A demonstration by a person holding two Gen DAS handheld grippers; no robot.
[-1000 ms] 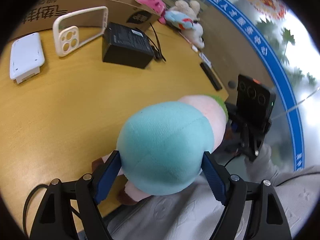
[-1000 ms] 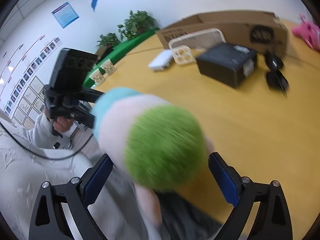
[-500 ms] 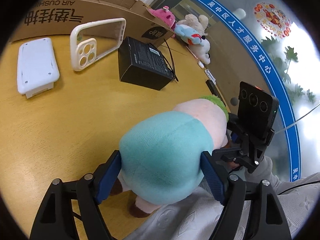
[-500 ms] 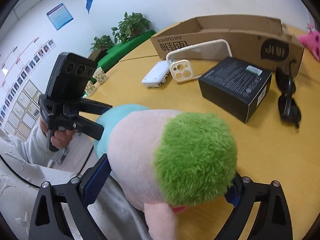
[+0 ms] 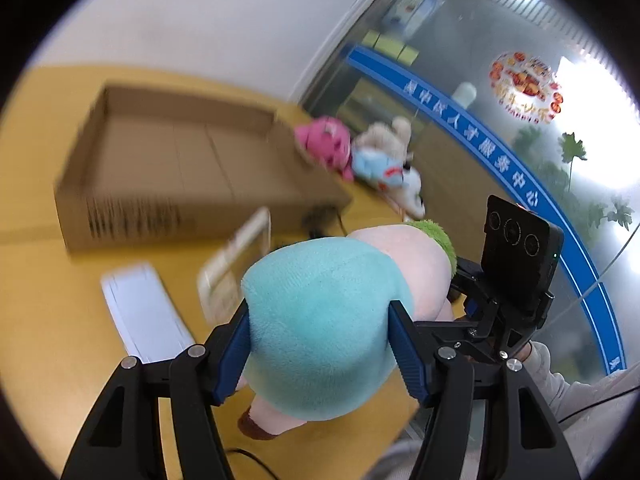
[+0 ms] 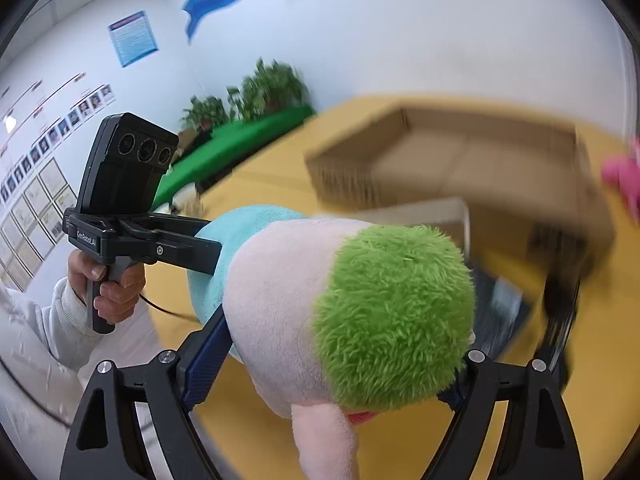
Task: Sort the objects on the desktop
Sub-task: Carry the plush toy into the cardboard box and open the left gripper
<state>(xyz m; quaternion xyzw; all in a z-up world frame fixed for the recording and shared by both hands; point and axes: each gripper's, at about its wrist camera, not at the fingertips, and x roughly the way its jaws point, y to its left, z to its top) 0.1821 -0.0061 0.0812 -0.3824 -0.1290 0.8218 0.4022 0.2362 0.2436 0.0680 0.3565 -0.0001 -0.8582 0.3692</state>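
Plush [image 5: 324, 332] gripped at teal end by L gripper [image 5: 320, 344], green head by R gripper [image 6: 332, 364], both jaws closing, lifted above table [image 5: 48, 320], box [image 5: 180, 168] behind.

I see a yellow wooden table [image 5: 48, 320] carrying everything here. In my left wrist view, an open cardboard box [image 5: 176, 172] sits on it toward ten o'clock. A flat white device [image 5: 144, 316] lies at about nine o'clock, with a pale phone case [image 5: 236, 260] just beside it toward the centre. A pile of plush toys [image 5: 360, 156], pink, beige and blue, rests near the table's far edge at twelve o'clock, just beside the box.
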